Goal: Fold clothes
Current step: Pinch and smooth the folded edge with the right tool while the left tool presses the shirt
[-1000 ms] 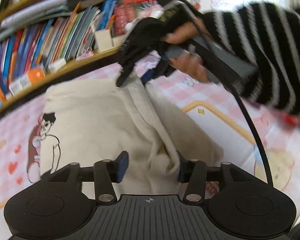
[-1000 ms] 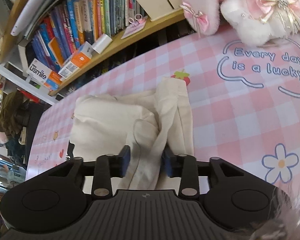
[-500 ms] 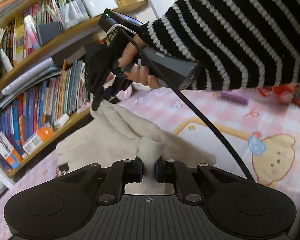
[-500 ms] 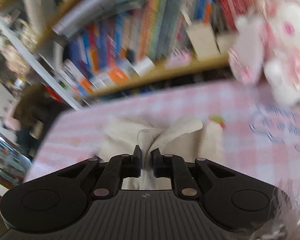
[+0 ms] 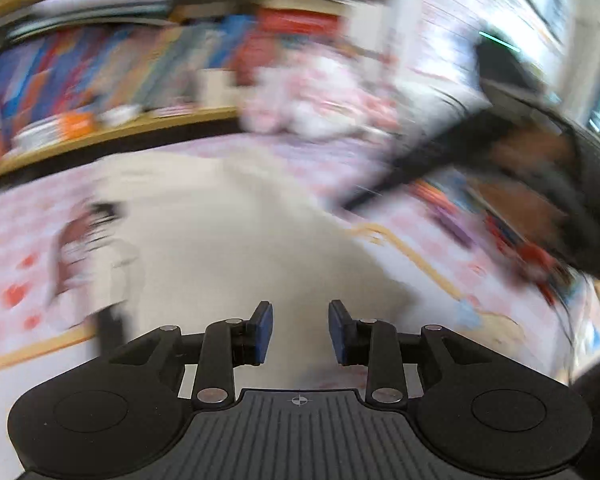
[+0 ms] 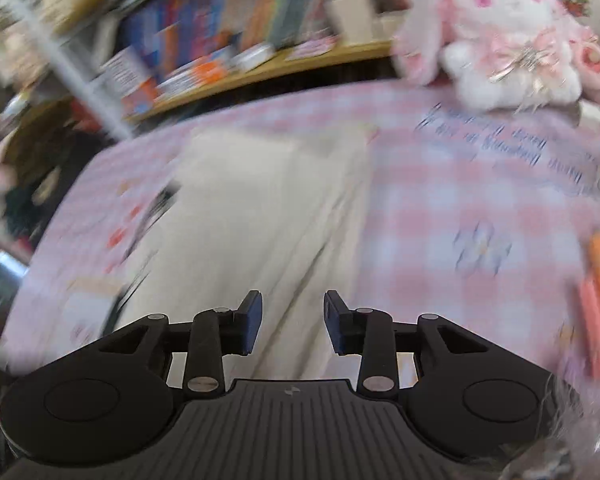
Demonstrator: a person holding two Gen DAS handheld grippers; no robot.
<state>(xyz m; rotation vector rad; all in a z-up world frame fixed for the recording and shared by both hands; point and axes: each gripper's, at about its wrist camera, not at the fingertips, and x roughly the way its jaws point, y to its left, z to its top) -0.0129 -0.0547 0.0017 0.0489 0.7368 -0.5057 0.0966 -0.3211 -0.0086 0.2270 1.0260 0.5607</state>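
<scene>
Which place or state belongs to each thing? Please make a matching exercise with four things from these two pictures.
Things:
1. cream garment
2. plush rabbit
3. left gripper
4. orange pens

Places or states:
A. at the right edge of the right wrist view
B. fingers open, nothing between them
C. lying flat on the pink checked cloth
D. sitting at the far edge of the table, near the bookshelf

Pairs: 1-C, 2-D, 3-B, 4-A
</scene>
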